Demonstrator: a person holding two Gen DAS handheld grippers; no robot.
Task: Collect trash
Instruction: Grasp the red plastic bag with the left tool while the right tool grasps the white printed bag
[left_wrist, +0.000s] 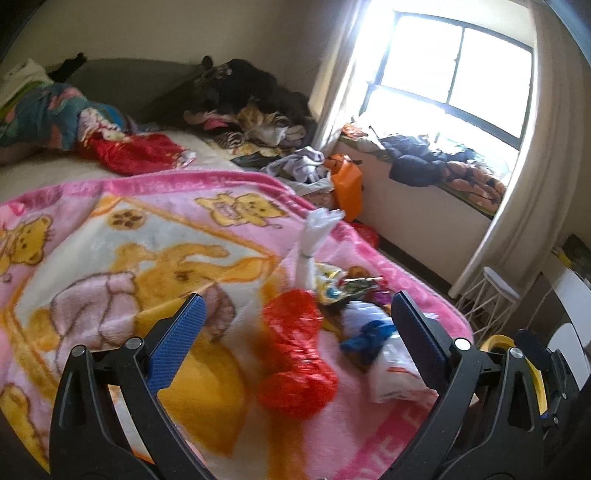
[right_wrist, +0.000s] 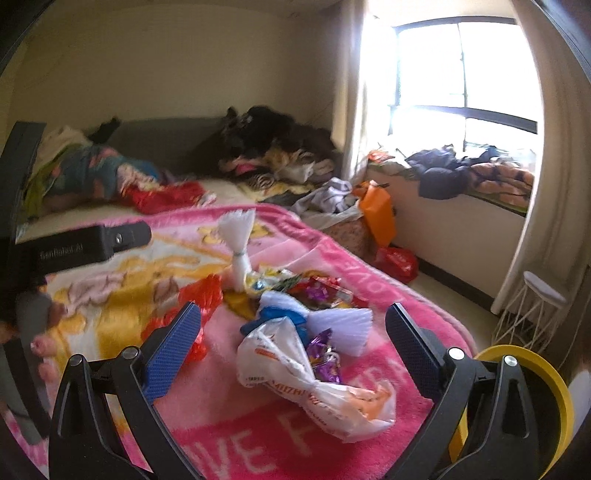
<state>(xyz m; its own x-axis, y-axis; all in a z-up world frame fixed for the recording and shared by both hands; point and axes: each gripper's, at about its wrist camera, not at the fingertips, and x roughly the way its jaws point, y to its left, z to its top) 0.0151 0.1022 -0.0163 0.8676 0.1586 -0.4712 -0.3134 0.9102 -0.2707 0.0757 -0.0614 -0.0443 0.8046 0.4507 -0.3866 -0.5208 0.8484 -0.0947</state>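
A heap of trash lies on the pink bear blanket at the bed's near corner. It holds a red plastic bag, a white tied bag, shiny snack wrappers and a blue scrap. My left gripper is open above the red bag. In the right wrist view a white printed bag lies between the open fingers of my right gripper, with purple wrappers, the white tied bag and the red bag behind it. Neither gripper holds anything.
A yellow bin stands by the bed's right corner. Clothes are piled at the bed's far end and on the window ledge. An orange bag, a red bag on the floor and a white wire stool stand near the window.
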